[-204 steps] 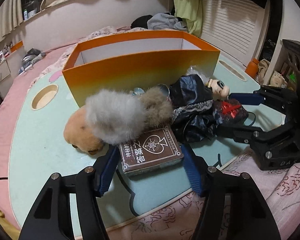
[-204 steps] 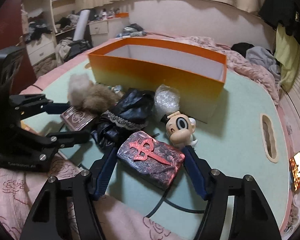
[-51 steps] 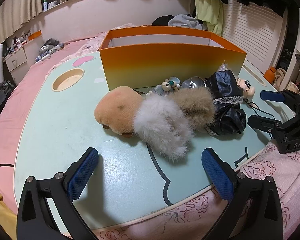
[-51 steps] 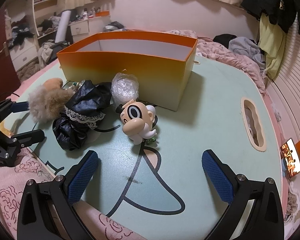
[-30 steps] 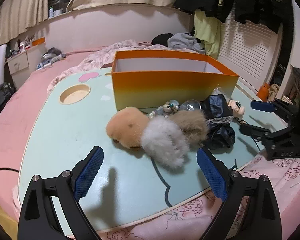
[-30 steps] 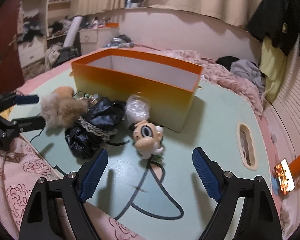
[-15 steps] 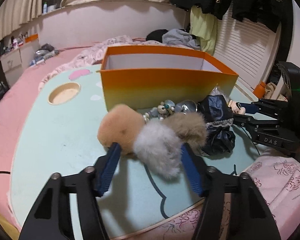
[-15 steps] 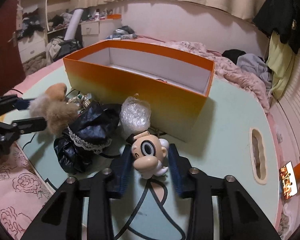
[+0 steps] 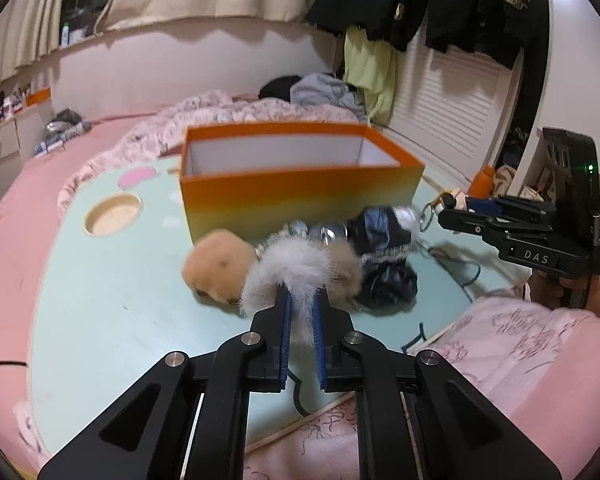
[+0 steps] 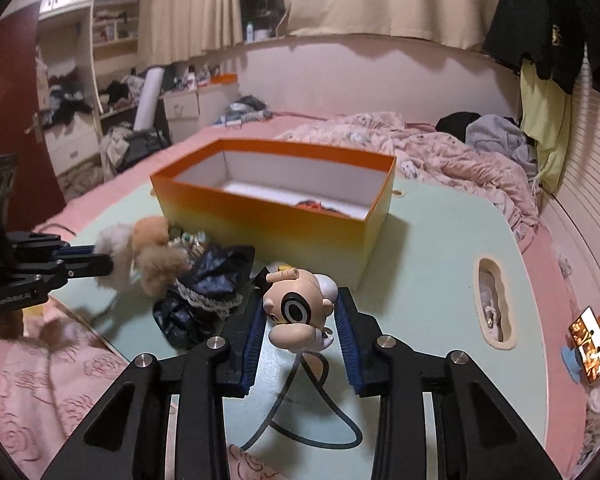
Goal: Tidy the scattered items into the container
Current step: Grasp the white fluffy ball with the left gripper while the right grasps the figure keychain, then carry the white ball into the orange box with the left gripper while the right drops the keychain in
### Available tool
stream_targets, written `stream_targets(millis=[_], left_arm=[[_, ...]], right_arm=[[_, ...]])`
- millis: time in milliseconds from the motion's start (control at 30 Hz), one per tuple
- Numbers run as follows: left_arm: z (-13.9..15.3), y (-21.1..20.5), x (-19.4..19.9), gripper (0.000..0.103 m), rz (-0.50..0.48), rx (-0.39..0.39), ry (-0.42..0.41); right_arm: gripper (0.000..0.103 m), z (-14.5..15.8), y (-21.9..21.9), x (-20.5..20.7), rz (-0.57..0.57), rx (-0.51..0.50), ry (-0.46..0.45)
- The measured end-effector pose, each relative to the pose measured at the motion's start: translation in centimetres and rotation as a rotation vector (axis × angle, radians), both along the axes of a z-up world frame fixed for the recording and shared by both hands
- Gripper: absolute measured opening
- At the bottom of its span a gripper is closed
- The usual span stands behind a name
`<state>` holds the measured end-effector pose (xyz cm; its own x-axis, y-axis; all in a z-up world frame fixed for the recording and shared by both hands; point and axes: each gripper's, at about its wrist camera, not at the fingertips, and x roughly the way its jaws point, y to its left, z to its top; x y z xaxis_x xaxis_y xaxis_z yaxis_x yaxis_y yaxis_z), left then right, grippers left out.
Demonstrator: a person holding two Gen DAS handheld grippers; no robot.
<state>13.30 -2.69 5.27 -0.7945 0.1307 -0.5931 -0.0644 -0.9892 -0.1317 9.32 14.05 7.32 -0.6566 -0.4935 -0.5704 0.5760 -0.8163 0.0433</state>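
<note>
An orange box (image 9: 300,196) with white inside stands at the back of the mint table; it also shows in the right wrist view (image 10: 276,204), with a dark red item inside. My left gripper (image 9: 300,300) is shut on the grey-white part of a fluffy pom-pom toy (image 9: 296,268), whose tan ball (image 9: 216,264) hangs to the left. My right gripper (image 10: 298,312) is shut on a big-eyed cartoon figurine (image 10: 296,308) and holds it above the table. A black lace-trimmed cloth (image 10: 208,284) lies beside both.
The mint table (image 9: 108,300) has a round cup hole (image 9: 114,214) at left and an oblong slot (image 10: 492,304) at right. A black cable (image 10: 312,400) lies near the front edge. Pink bedding surrounds the table. A phone (image 10: 590,344) lies at the right.
Both grippers closed: the left on the fluffy toy, the right on the figurine. Both have lifted, and the scene is blurred by motion.
</note>
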Motion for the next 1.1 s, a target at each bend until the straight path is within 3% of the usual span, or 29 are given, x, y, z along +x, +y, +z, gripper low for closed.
stream_targets(millis=[167, 333, 533, 733, 800, 833, 867, 900, 967, 1100], left_arm=[[4.4, 0.3, -0.6, 0.011, -0.021, -0.024, 0.121], [8.0, 0.5, -4.7, 0.011, -0.040, -0.041, 0.206], [6.3, -0.7, -12.5, 0.011, 0.002, -0.023, 0.092], [2.9, -1.2, -16.1, 0.012, 0.019, -0.022, -0.015], [2.4, -1.5, -16.1, 0.027, 0.034, 0.005, -0.030], [2.4, -1.6, -15.9, 0.030, 0.044, 0.011, -0.021], [2.5, -1.6, -15.6, 0.039, 0.053, 0.009, -0.008], [2.7, -1.7, -15.3, 0.056, 0.064, 0.000, 0.005], [3.1, -1.9, -14.7, 0.071, 0.087, -0.008, 0.031], [4.1, -2.3, -13.1, 0.071, 0.095, 0.012, 0.041]], right_arm=[[0.033, 2.5, 0.3, -0.9, 0.010, -0.078, 0.015], [0.033, 5.4, -2.2, -3.2, 0.012, -0.075, 0.064], [0.033, 4.8, -6.2, -7.9, -0.017, -0.005, 0.024], [0.033, 3.6, -8.0, -11.6, -0.065, 0.042, -0.022], [0.034, 3.4, -8.2, -12.4, -0.086, 0.041, -0.030], [0.035, 3.4, -8.0, -12.6, -0.094, 0.035, -0.031], [0.041, 3.4, -7.8, -12.5, -0.099, 0.027, -0.031], [0.045, 3.5, -7.6, -12.4, -0.101, 0.016, -0.027], [0.049, 3.8, -7.2, -11.8, -0.108, 0.004, -0.009], [0.049, 4.5, -6.4, -10.0, -0.105, 0.006, 0.012]])
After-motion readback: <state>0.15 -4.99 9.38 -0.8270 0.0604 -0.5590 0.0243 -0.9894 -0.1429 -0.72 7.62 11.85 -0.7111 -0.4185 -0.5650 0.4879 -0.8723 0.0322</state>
